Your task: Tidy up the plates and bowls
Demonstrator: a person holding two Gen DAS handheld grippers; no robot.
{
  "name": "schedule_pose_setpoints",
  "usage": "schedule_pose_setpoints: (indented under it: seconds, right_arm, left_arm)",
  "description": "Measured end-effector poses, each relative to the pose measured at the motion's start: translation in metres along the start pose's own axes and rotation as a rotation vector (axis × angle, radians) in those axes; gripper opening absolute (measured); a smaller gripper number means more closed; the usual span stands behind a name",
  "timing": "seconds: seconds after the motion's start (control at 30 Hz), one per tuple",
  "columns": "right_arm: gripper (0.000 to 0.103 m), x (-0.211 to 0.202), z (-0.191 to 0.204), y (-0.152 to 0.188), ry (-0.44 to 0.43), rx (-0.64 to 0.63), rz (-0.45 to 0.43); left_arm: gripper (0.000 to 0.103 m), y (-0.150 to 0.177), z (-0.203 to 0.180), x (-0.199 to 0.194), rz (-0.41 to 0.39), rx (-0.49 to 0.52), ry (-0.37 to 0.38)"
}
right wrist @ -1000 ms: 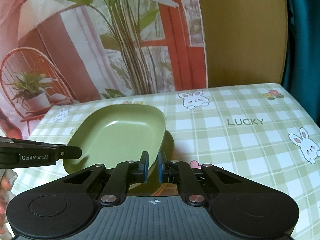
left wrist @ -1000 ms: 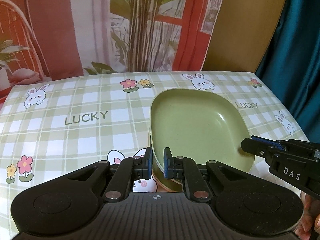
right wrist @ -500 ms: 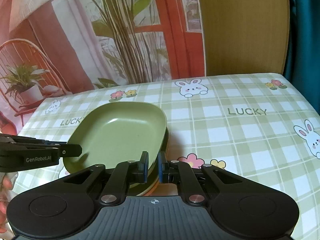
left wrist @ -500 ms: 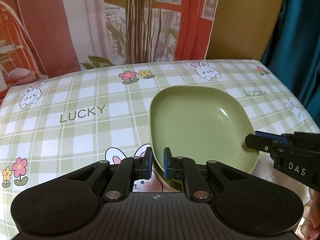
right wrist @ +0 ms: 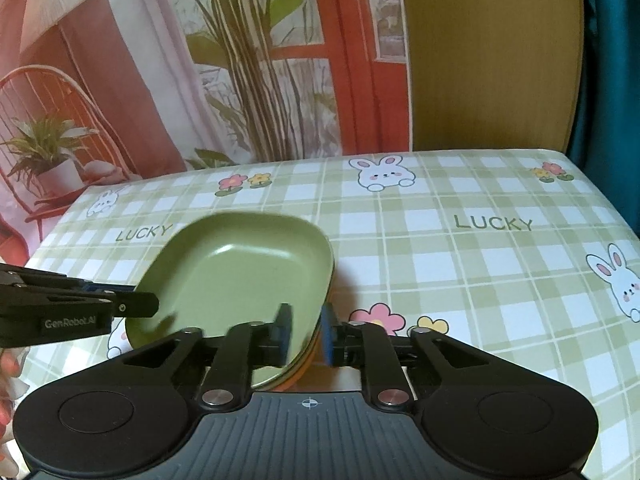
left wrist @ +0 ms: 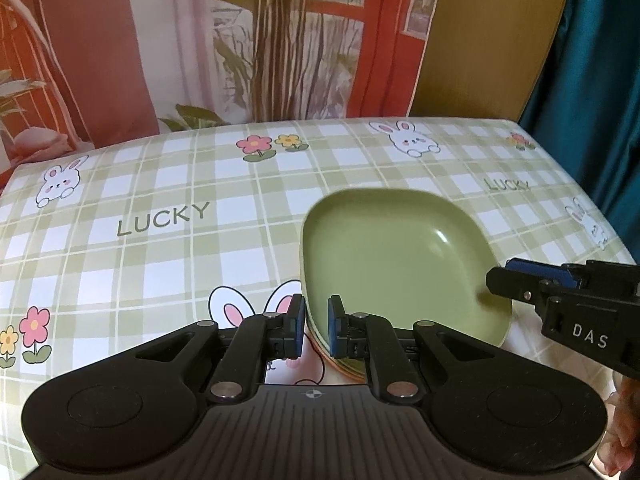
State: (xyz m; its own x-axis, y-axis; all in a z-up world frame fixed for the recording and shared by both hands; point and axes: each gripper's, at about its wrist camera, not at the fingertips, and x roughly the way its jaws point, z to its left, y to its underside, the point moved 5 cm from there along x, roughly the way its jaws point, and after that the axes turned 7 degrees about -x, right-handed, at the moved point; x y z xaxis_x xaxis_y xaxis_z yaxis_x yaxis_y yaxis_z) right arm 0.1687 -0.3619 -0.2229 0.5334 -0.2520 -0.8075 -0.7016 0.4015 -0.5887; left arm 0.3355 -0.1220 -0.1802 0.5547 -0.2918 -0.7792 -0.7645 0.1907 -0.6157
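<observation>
A green square plate (left wrist: 392,256) (right wrist: 240,280) lies on top of a low stack whose orange edge (left wrist: 344,374) (right wrist: 298,380) peeks out beneath it. My left gripper (left wrist: 316,320) is shut on the plate's near left rim; it also shows from the side in the right wrist view (right wrist: 136,304). My right gripper (right wrist: 306,328) straddles the plate's near right rim, and its jaws are opening, with a visible gap around the rim. In the left wrist view the right gripper (left wrist: 516,280) reaches in over the plate's right edge.
The stack sits on a table covered by a green checked cloth (left wrist: 160,240) with rabbits, flowers and the word LUCKY. A printed backdrop (right wrist: 240,60) hangs behind the table and a teal curtain (left wrist: 592,80) to the right. A person's fingers (left wrist: 624,432) show at the frame edge.
The green plate has come down onto the stack below it. The right gripper's jaws have spread apart around the rim. The left gripper's grip is unchanged.
</observation>
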Motion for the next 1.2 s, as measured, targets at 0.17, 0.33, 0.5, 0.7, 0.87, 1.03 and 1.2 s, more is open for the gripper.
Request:
schedule_pose_setpoints:
  seconds: [0.17,0.33,0.5,0.7,0.87,1.03,1.2]
  right_arm:
    - [0.018,0.001,-0.004,0.001,0.006,0.007,0.009]
    - [0.018,0.006,-0.006,0.007,0.002,0.021,0.035]
    - [0.018,0.006,-0.005,0.007,0.003,0.025,0.037]
    - [0.018,-0.005,-0.004,0.003,-0.014,0.037,-0.002]
    - [0.018,-0.024,0.004,0.0,-0.024,0.03,-0.034]
    - [0.019,-0.044,0.013,-0.002,-0.035,0.021,-0.062]
    - [0.019,-0.065,0.023,-0.003,-0.039,0.0,-0.09]
  left_arm:
    - [0.013,0.0,0.003,0.004,0.011,-0.017,-0.006]
    - [0.02,0.003,0.006,0.008,0.01,-0.038,-0.007]
    - [0.021,0.001,0.009,0.004,0.011,-0.064,-0.006]
    - [0.021,-0.003,0.011,-0.021,-0.024,-0.084,0.001]
    - [0.021,-0.001,0.012,-0.05,-0.05,-0.083,-0.02]
    - [0.021,0.007,0.01,-0.084,-0.09,-0.074,-0.029]
    - [0.021,0.018,0.009,-0.108,-0.11,-0.09,-0.05]
